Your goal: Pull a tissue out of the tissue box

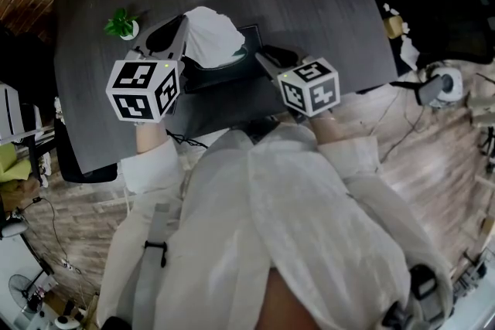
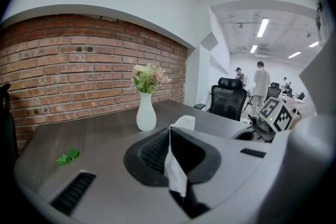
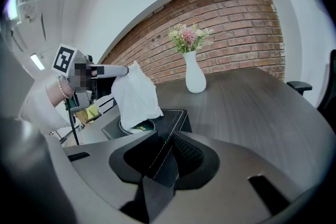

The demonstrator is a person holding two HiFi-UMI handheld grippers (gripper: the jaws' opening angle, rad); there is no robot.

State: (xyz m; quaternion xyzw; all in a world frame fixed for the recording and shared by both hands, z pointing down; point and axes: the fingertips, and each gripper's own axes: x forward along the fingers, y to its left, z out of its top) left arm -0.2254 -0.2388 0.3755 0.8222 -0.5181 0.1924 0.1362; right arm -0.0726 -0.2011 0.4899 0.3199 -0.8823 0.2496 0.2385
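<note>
Bracing for the pull, the tissue box (image 3: 171, 118) is clamped in the right gripper's (image 3: 163, 156) jaws; the tissue (image 2: 176, 169) is pinched by the left gripper's (image 2: 171, 136).

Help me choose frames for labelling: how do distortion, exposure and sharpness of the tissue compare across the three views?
Head view: strong fisheye bend, and the tissue is bright with little texture. Left gripper view: dark rounded corners, glaring ceiling lights, and the tissue is close and fairly sharp. Right gripper view: the brick wall curves into an arch, and the tissue is evenly lit and softly shaded.
</note>
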